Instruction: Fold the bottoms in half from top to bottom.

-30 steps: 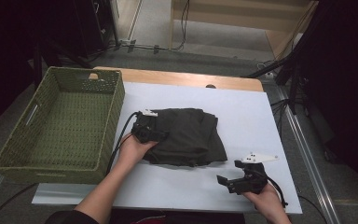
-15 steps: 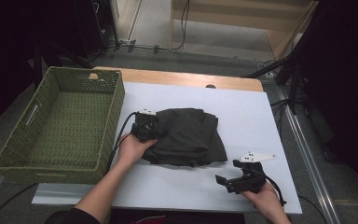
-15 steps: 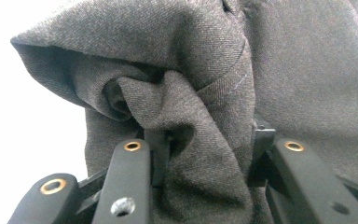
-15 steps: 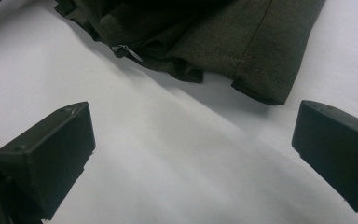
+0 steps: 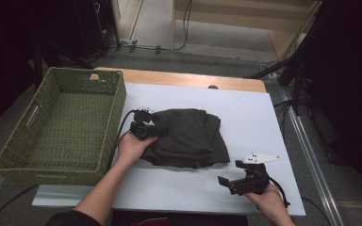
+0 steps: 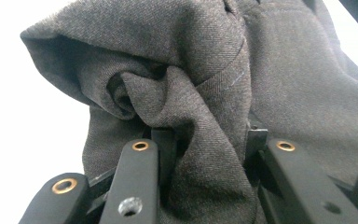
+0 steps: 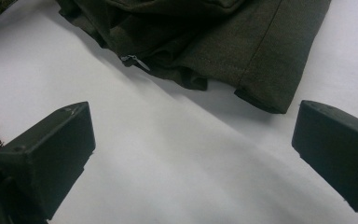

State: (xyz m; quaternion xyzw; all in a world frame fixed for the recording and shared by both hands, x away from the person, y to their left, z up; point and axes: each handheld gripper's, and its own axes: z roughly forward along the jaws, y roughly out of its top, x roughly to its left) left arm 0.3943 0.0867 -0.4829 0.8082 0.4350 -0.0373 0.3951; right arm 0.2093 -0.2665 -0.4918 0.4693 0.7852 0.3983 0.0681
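We see a dark folded garment (image 5: 188, 136) lying near the middle of the tabletop (image 5: 254, 113), on its white surface, a little toward the left side. Our left tool (image 5: 152, 128) is at the garment's left edge, and its jaws have just been closing — in the left gripper view a bunched fold of the grey-brown cloth (image 6: 186, 107) sits squeezed between the two black jaws, so the tool is clamped on the garment. Our right tool (image 5: 226, 181) rests near the tabletop's front right corner, well apart from the left one, with its jaws standing wide apart and nothing between them. In the right gripper view the garment's hem (image 7: 261, 70) and a small zip pull (image 7: 131, 59) lie beyond those spread jaws — not touching them. A green woven basket (image 5: 56, 127) stands along the tabletop's left edge, just beside the left hand (image 5: 133, 147).
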